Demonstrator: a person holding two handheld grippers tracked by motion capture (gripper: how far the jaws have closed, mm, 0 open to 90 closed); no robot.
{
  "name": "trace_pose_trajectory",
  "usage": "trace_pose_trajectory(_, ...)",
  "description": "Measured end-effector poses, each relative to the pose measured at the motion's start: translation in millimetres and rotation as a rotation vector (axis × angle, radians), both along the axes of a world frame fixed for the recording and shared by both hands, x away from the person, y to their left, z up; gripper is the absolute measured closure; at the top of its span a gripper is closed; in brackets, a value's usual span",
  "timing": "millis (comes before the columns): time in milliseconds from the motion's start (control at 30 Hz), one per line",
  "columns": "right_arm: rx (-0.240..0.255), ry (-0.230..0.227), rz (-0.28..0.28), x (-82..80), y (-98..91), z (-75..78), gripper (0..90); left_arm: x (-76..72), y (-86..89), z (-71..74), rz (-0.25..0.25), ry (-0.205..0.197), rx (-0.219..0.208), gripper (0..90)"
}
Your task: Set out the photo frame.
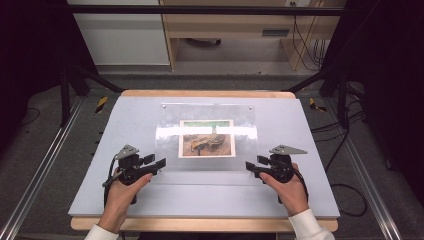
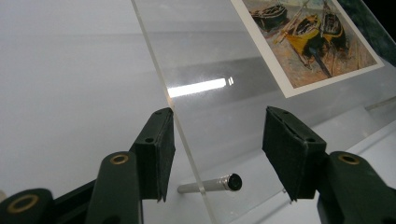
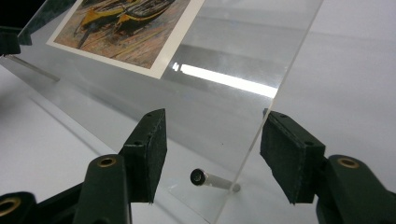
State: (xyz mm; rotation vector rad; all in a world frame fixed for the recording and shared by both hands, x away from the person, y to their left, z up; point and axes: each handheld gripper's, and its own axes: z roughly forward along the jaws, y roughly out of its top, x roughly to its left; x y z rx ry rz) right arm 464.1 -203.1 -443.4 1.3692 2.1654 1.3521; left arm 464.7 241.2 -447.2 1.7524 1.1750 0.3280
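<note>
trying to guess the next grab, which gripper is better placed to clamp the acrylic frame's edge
Neither clearly; a slight lean to the left gripper. Both grippers are open and straddle a side edge of the frame. The left one's pad sits almost against the edge, while the right gripper has looser gaps.

Grey carpet floor [image 1: 45, 130] surrounds the table – a white cabinet [image 1: 120, 32] and wooden desk [image 1: 225, 25] stand behind, cables [image 1: 307, 42] hanging

Clear acrylic frame [image 1: 206, 137] holds a white-bordered print [image 1: 207, 138] of yellow and brown boats. Table [image 1: 80, 190] is pale grey. Gripper jaws are black.
</note>
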Motion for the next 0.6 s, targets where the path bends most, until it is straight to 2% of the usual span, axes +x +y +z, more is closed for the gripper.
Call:
trace_pose_trajectory(333, -0.031, -0.033, 0.001, -8.8, 0.9, 0.2, 44.5, -8.2, -0.7, 0.6, -0.006, -0.021, 0.032, 45.3)
trace_pose_trajectory(600, -0.048, -0.042, -0.001, -13.3, 0.8, 0.5, 46.8, -13.6, 0.0, 1.1, -0.009, -0.028, 0.051, 47.4)
